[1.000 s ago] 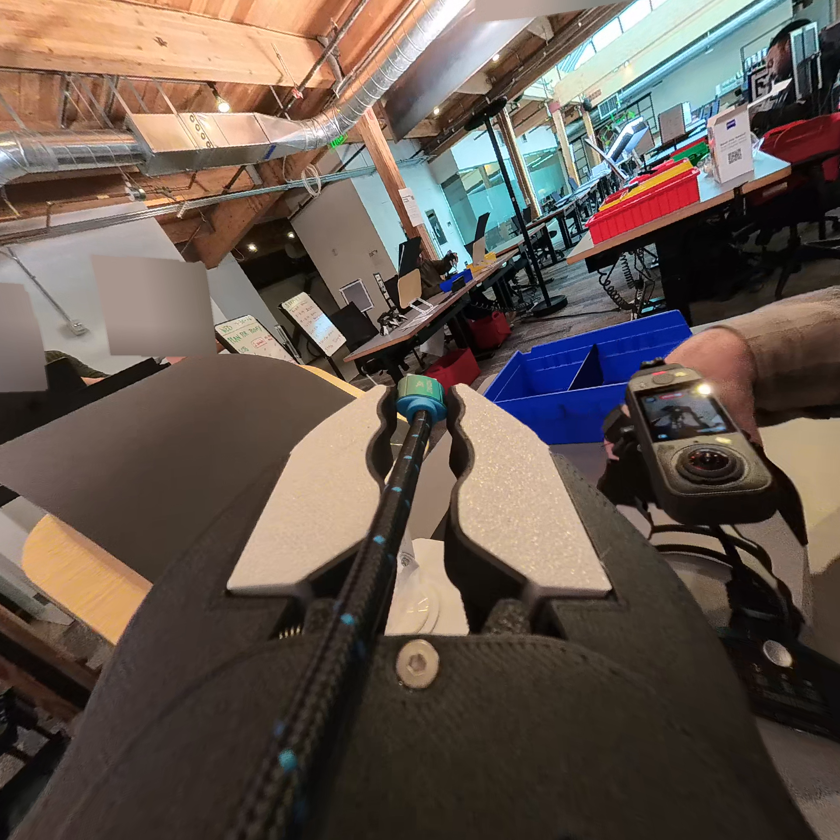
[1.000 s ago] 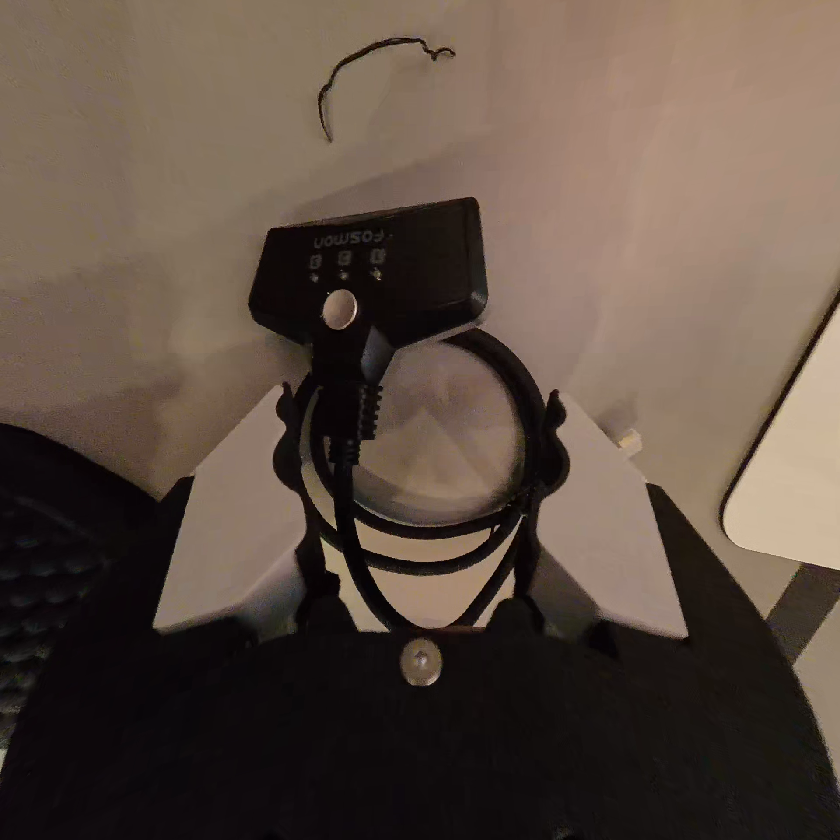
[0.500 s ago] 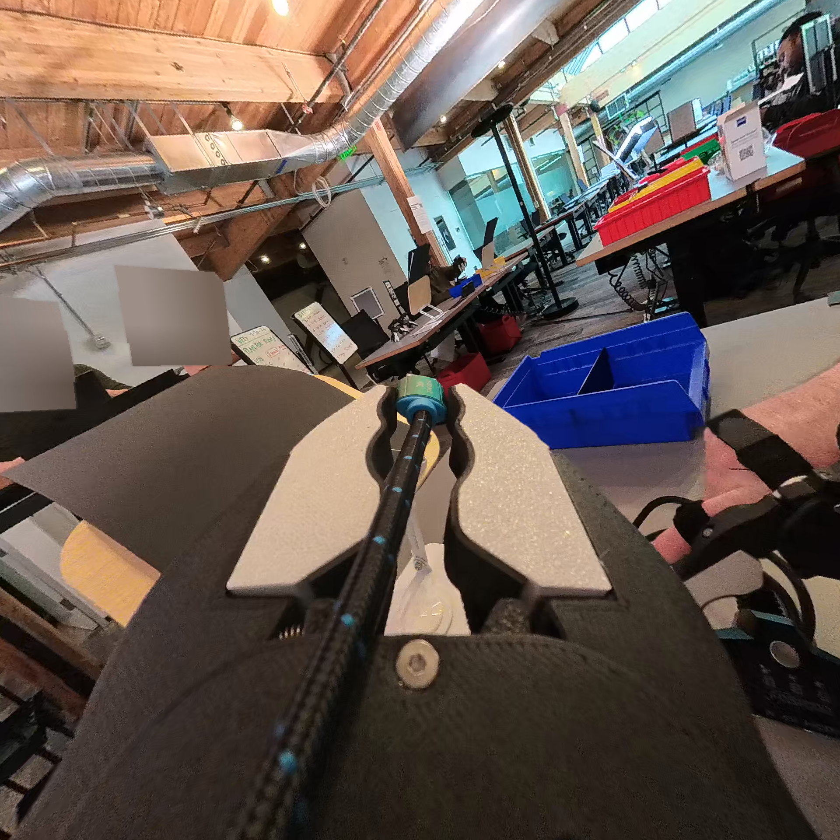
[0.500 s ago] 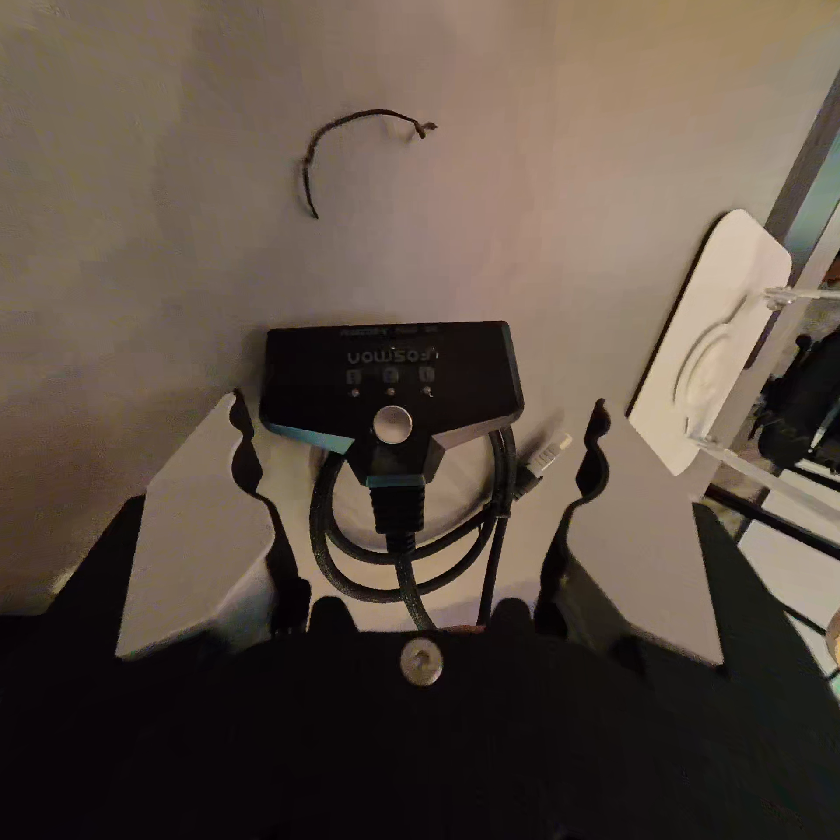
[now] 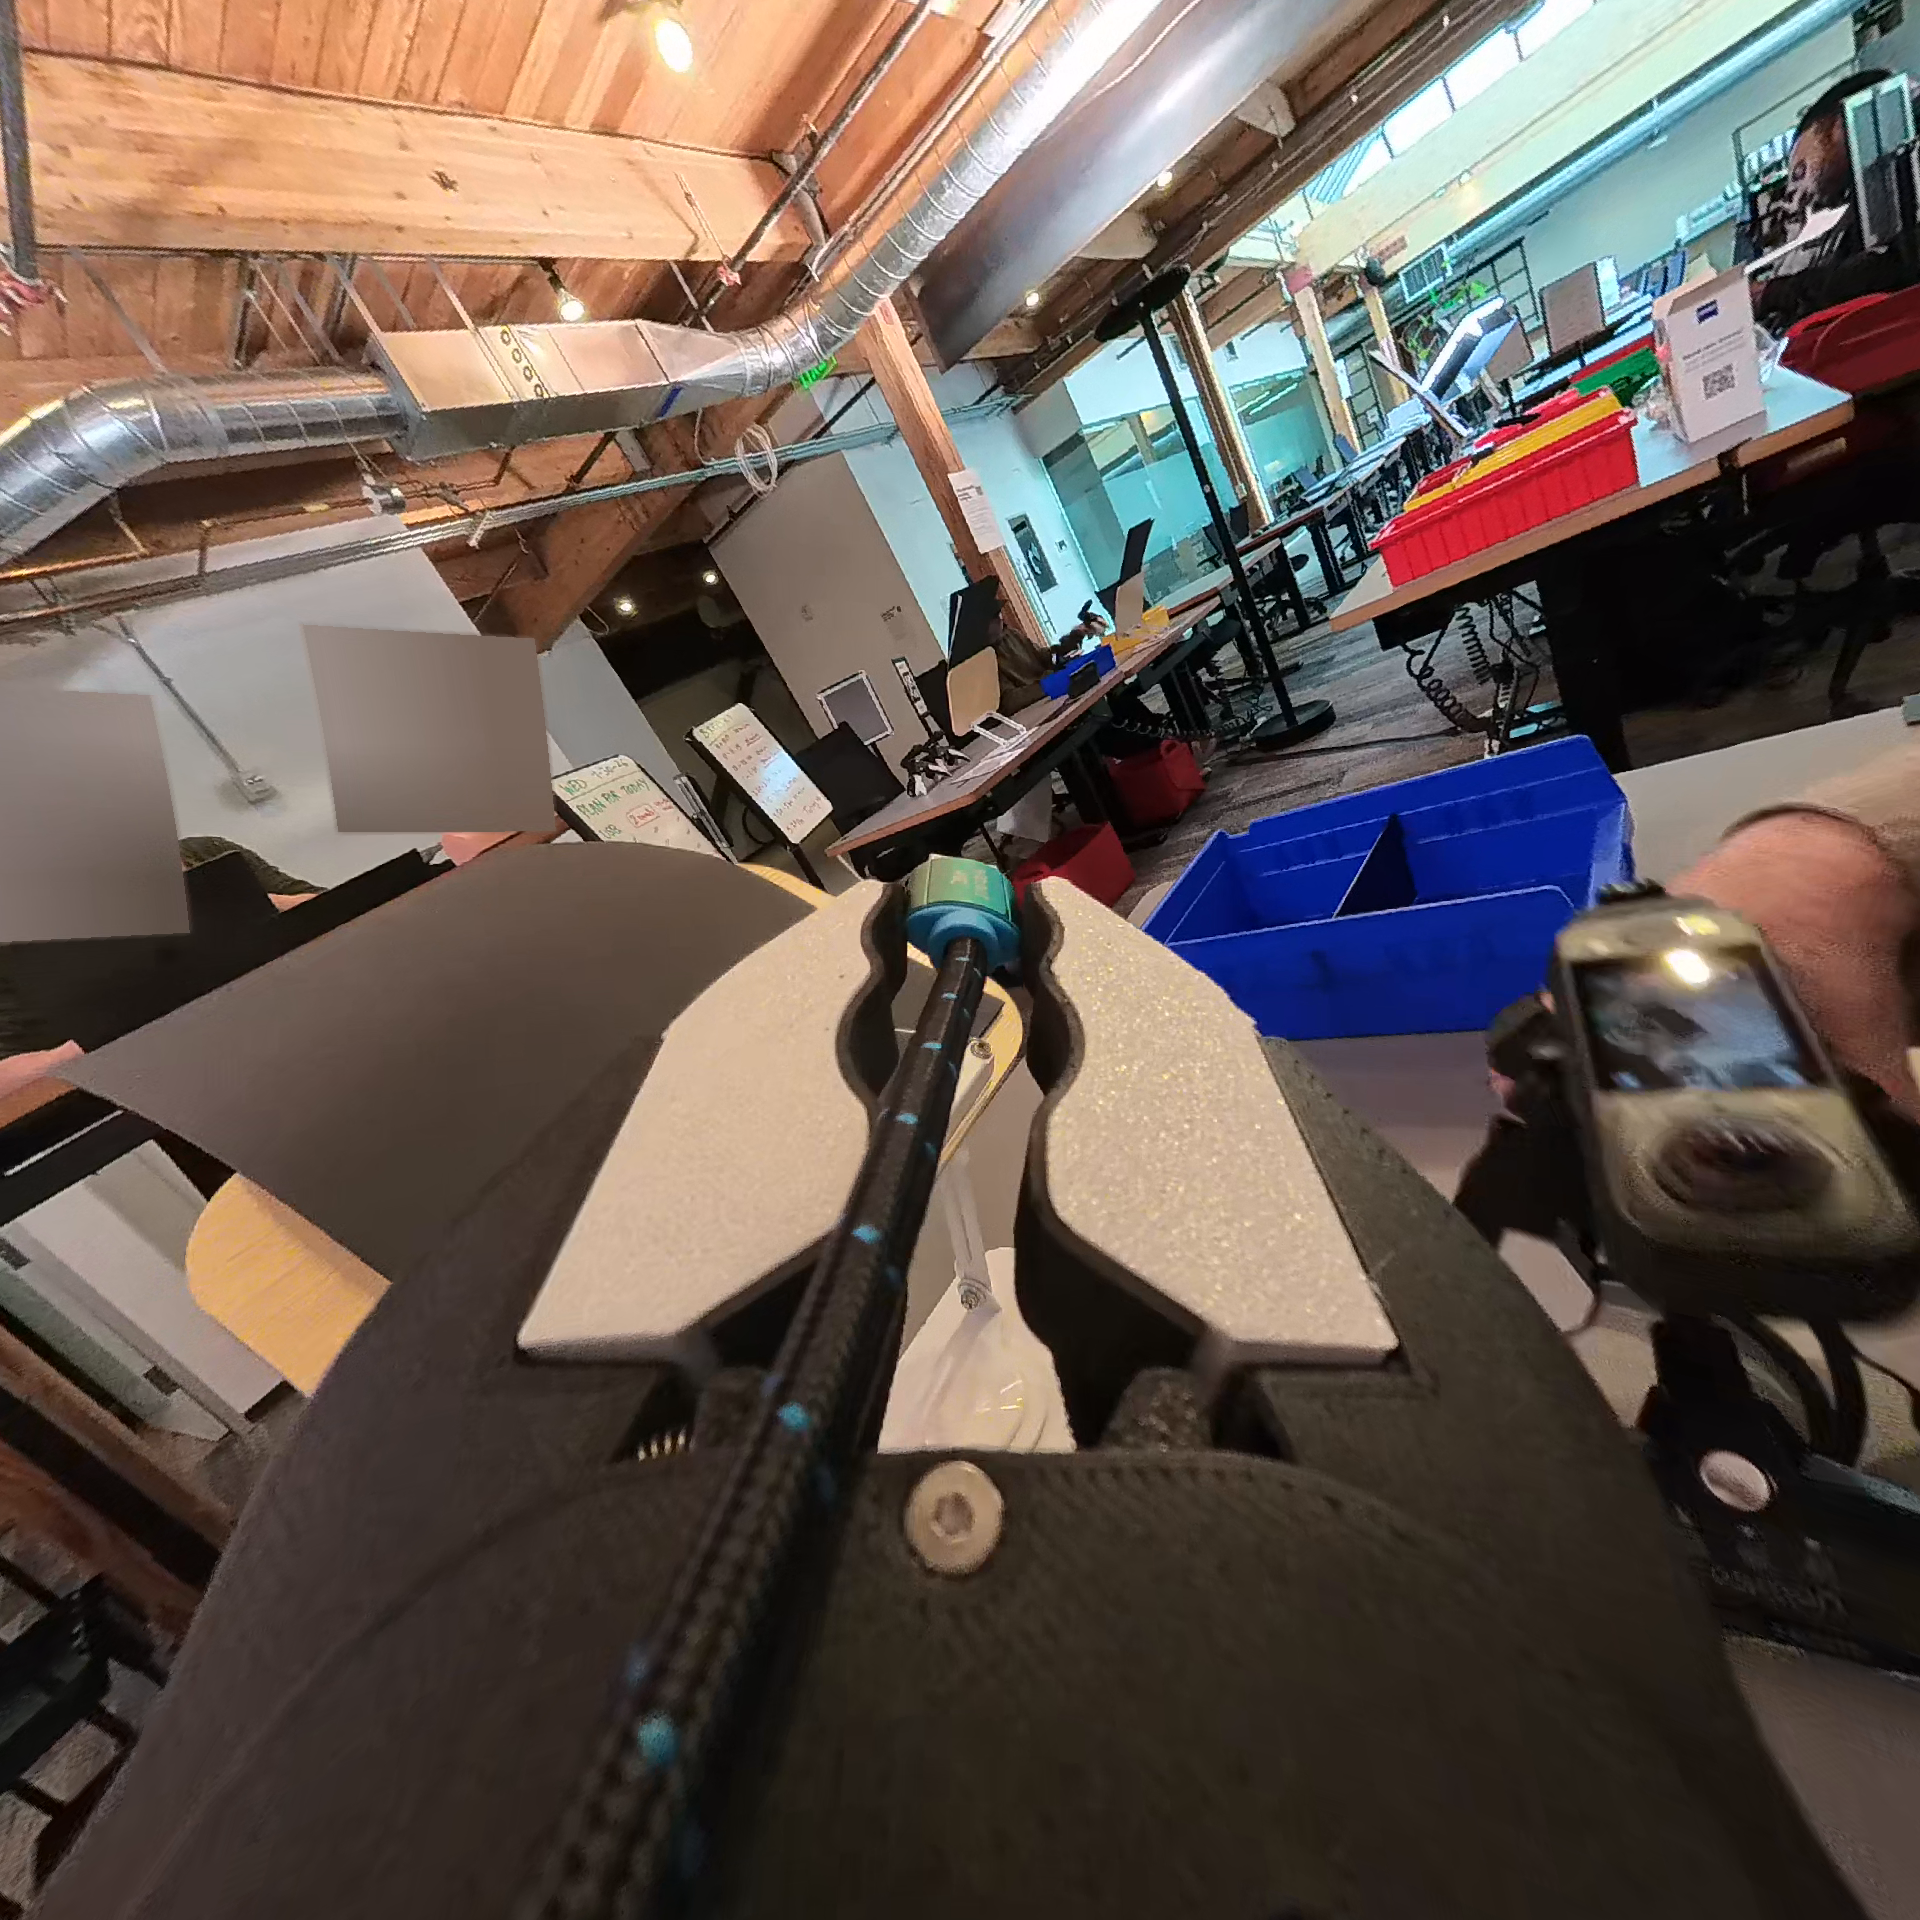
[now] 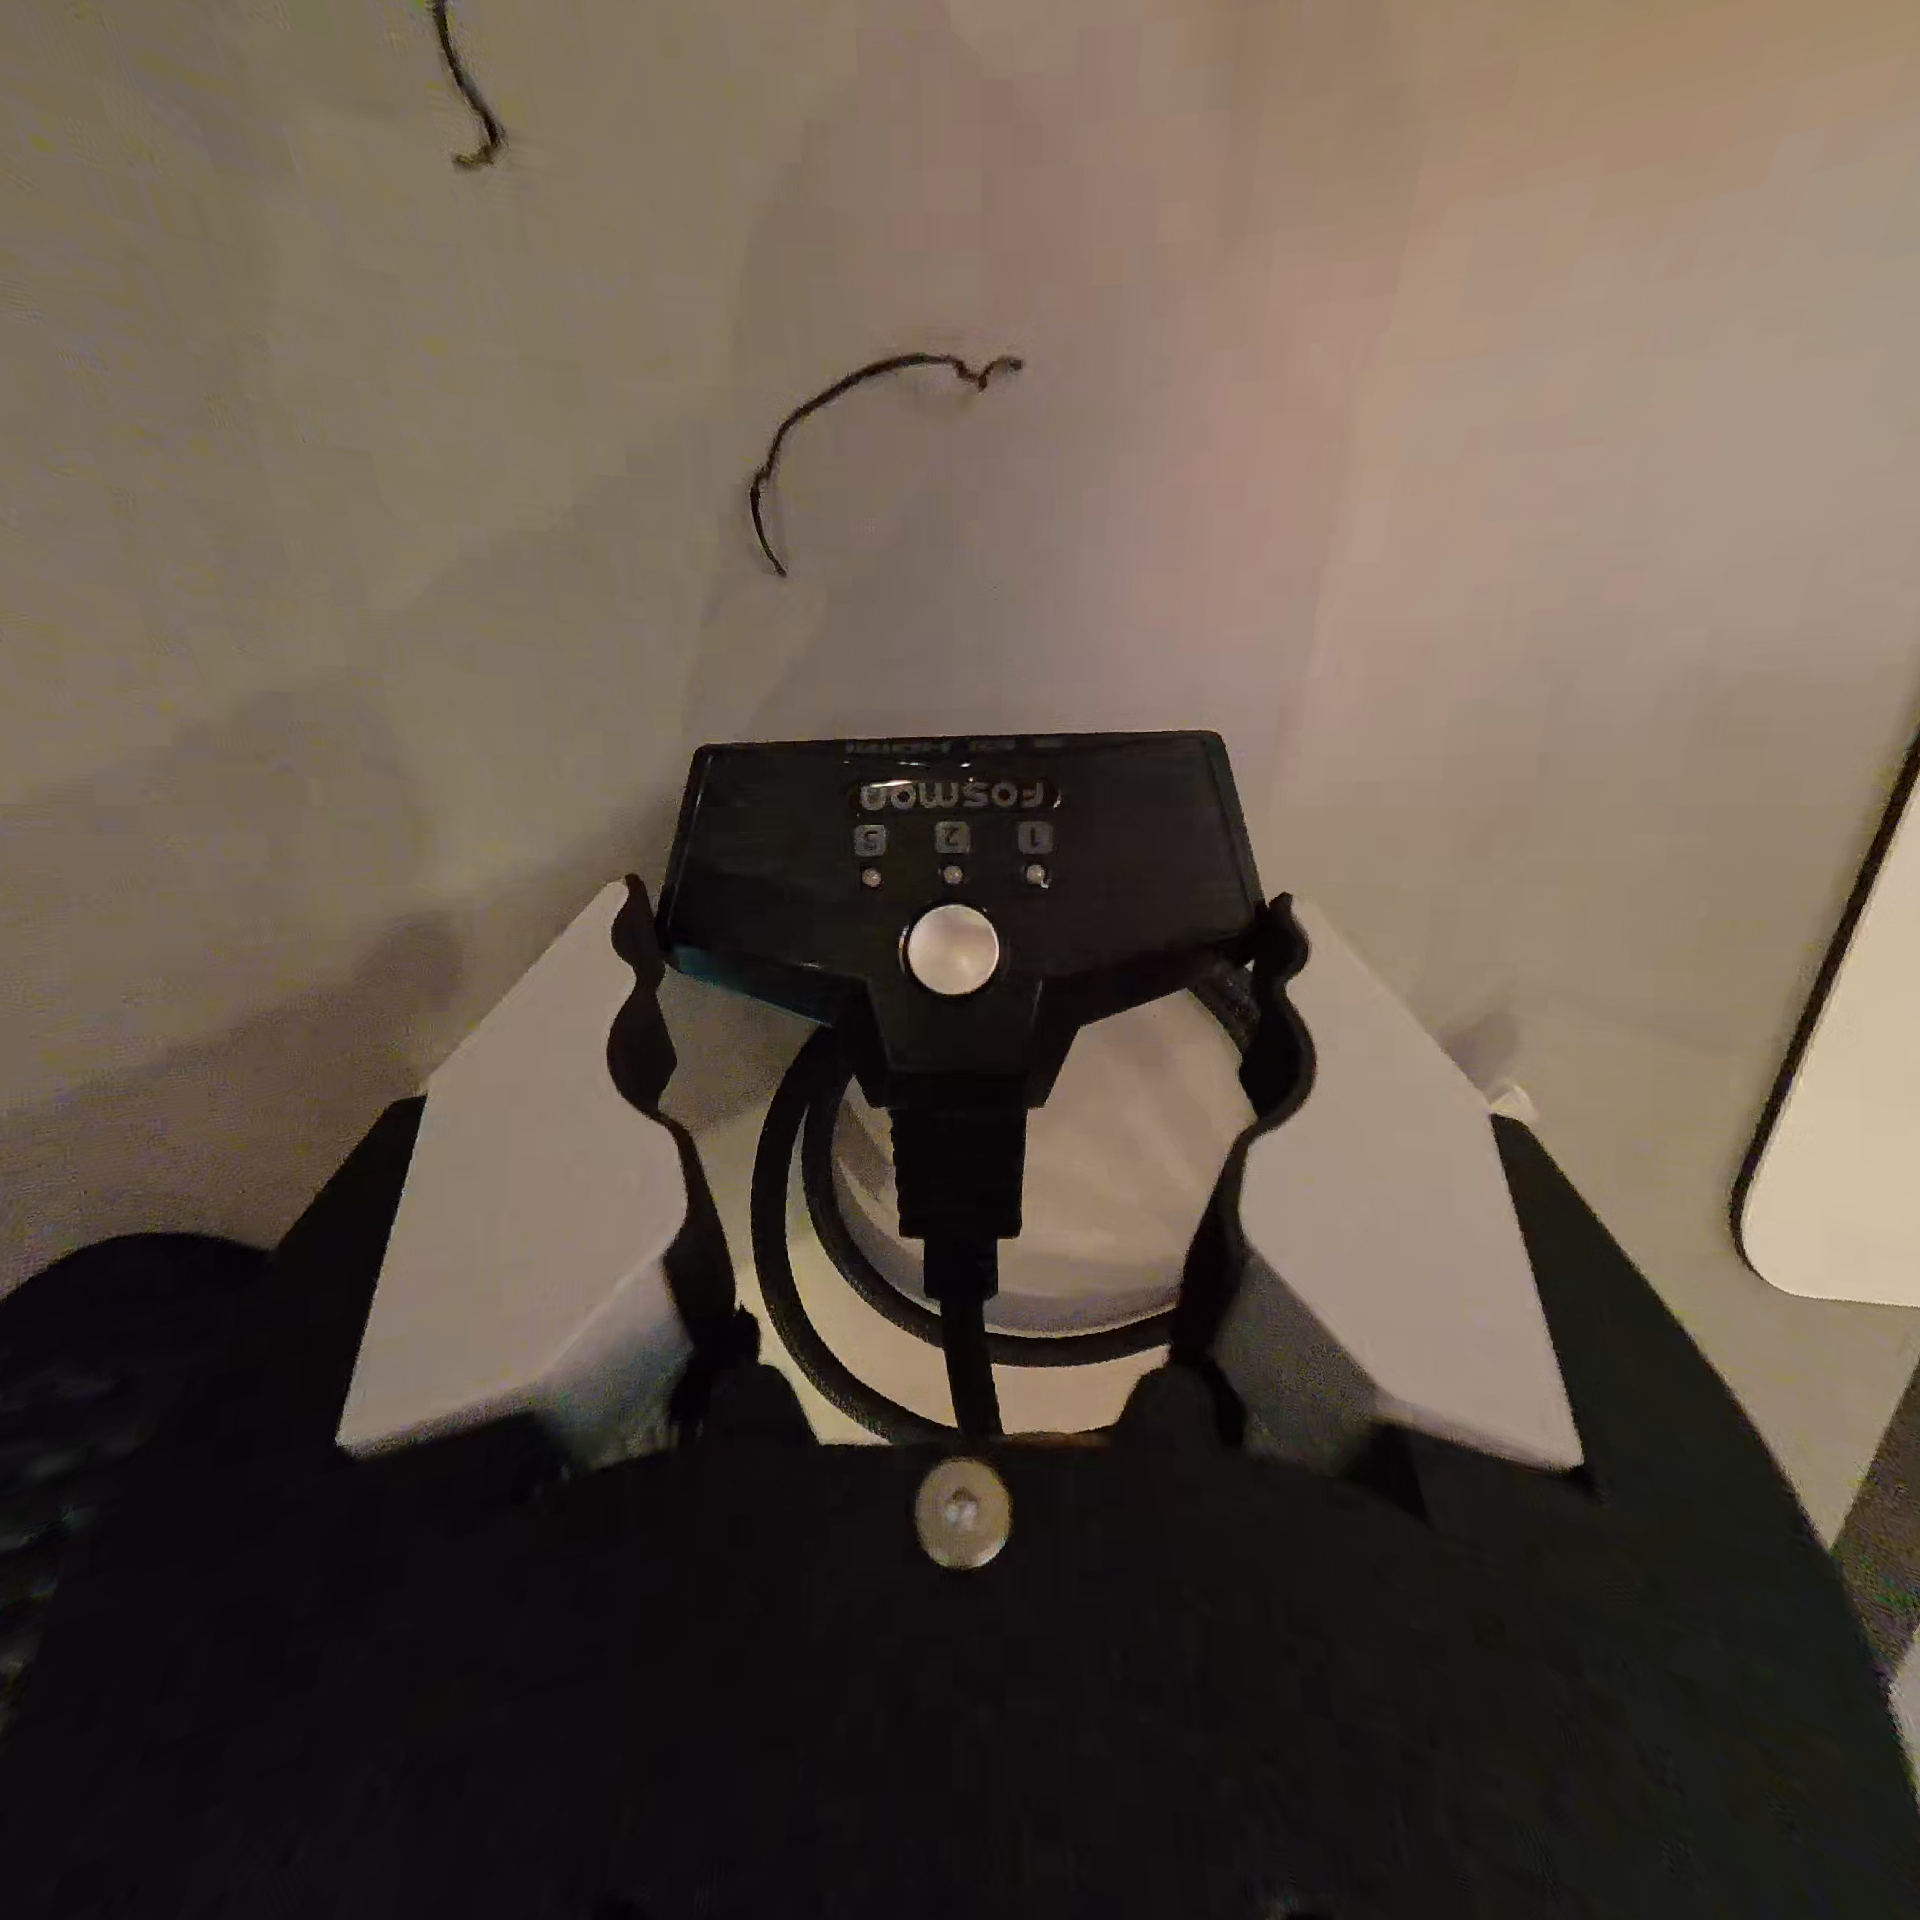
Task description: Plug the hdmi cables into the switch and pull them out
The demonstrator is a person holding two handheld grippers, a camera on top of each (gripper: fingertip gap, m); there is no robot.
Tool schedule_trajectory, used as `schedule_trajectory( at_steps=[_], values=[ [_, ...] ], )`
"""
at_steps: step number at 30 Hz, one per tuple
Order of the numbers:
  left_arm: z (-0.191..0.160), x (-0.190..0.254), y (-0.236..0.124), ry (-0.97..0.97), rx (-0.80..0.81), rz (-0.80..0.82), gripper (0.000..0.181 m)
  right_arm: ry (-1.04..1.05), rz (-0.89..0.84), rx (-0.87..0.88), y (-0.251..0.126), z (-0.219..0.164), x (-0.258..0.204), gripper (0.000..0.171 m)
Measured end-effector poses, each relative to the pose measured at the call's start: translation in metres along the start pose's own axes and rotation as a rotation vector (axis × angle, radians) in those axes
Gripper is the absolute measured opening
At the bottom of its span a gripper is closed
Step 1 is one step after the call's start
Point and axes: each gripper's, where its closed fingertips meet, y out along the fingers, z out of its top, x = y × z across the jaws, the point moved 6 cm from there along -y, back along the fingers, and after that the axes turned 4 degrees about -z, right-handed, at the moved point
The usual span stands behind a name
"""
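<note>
Your left gripper (image 5: pixel 958 940) clamps braided HDMI cable (image 5: pixel 914 1101) | your right gripper (image 6: pixel 956 925) pinches HDMI switch (image 6: pixel 951 831) sides | blue bin (image 5: pixel 1382 914) beyond cable

Right wrist view: switch (image 6: pixel 956 862) fills the gap between the fingertips; coiled cable (image 6: pixel 800 1195) lies behind it. Upper frame: bare tabletop (image 6: pixel 1351 364), only a loose thread (image 6: pixel 831 426).
</note>
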Motion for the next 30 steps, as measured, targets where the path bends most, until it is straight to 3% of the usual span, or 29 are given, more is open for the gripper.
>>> schedule_trajectory(
  at_steps=[7,17,22,30],
  values=[
    [-0.005,0.001,0.004,-0.013,-0.011,-0.012,0.021,0.091,0.076,0.275,-0.067,0.007,0.041,0.111],
    [-0.014,0.005,0.008,-0.021,-0.050,-0.050,0.021,0.078,0.065,0.383,-0.124,0.008,0.078,0.111],
    [-0.017,0.007,0.011,-0.023,-0.063,-0.069,0.021,0.084,0.088,0.330,-0.108,0.000,0.069,0.111],
    [-0.018,0.011,0.014,-0.014,-0.072,-0.086,0.021,0.005,0.055,-0.018,-0.034,-0.020,0.040,0.111]
  ],
)
